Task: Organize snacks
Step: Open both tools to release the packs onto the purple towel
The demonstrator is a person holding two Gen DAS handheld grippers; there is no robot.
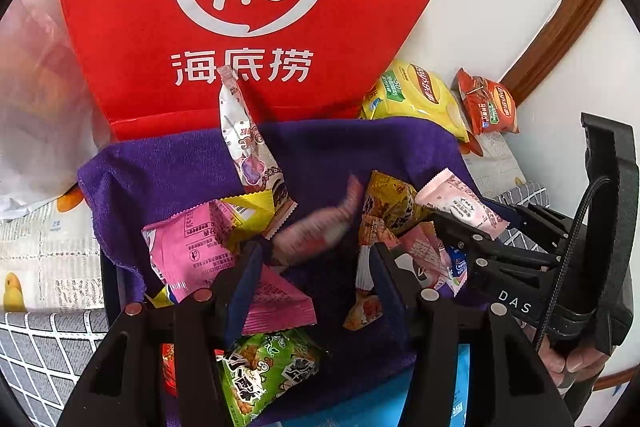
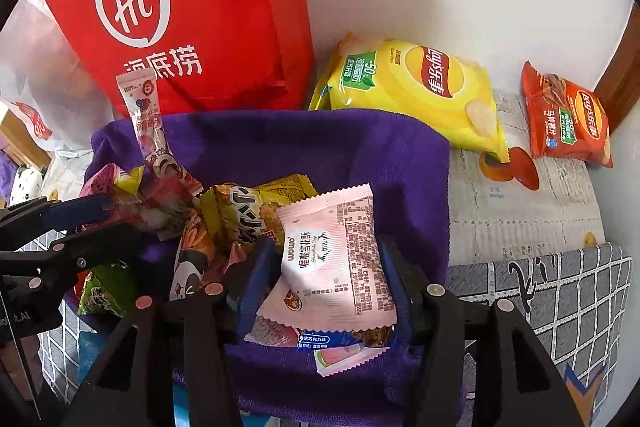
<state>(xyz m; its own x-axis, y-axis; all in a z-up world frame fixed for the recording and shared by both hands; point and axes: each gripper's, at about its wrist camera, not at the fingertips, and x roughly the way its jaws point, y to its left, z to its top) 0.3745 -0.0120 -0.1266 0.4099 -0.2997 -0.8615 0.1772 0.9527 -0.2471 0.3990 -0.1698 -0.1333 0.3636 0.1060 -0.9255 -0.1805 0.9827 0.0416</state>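
Pink snack packet [image 2: 336, 259] sits between the right tool's [image 2: 328, 279] loosening jaws mid-frame, so next it needs lifting clear of the purple-lined bin [image 2: 320, 143].

Red bag [image 2: 192, 11]: white circular logo, white characters. Purple towel [image 2: 304, 143], plain. Large chip bag [image 2: 416, 95] yellow with red oval logo and green panel; small chip bag [image 2: 568, 119] orange-red, same logo. Pale pink packet [image 2: 340, 251] with white circle, dark print. Green snack pack [image 1: 264, 371], black-and-white cartoon characters. Grey cloth [image 2: 560, 299], white grid lines. Newspaper-print sheet [image 2: 520, 203] with orange fruit pictures.
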